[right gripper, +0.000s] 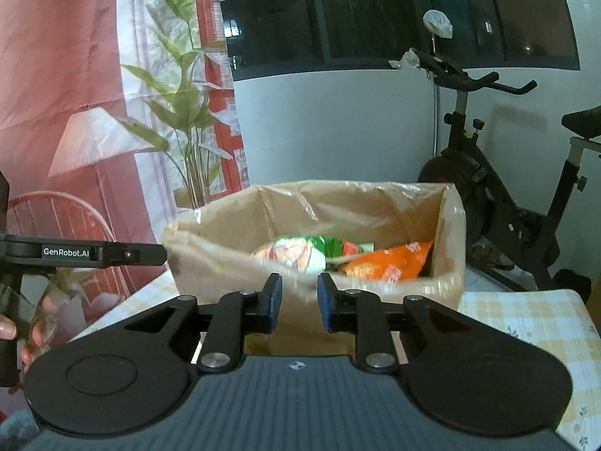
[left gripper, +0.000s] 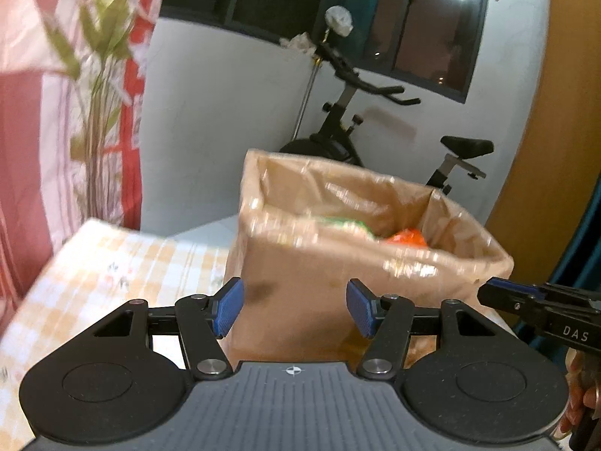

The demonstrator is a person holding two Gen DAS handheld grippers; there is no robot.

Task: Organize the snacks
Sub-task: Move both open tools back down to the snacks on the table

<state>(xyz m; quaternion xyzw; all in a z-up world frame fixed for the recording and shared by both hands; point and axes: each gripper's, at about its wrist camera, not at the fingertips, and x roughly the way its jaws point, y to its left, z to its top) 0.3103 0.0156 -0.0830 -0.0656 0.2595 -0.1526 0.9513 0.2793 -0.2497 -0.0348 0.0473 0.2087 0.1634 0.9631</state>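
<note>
A brown cardboard box (right gripper: pixel 233 263) lined with clear plastic stands on the checked tablecloth. Inside it lie a green and white snack bag (right gripper: pixel 300 251) and an orange snack bag (right gripper: pixel 390 263); both bags also show blurred in the left wrist view, green (left gripper: pixel 345 223) and orange (left gripper: pixel 407 236). My left gripper (left gripper: pixel 295 306) is open in front of the box's near wall (left gripper: pixel 300 263), with nothing between its blue pads. My right gripper (right gripper: pixel 299 304) stands narrowly open just short of the box, empty. Each gripper shows at the edge of the other's view.
A black exercise bike (right gripper: pixel 499 173) stands behind the table by the white wall. A tall green plant (right gripper: pixel 188 120) and red-and-white curtain (right gripper: pixel 67 75) are at the left. The yellow checked tablecloth (left gripper: pixel 112 263) spreads left of the box and also right (right gripper: pixel 526 319).
</note>
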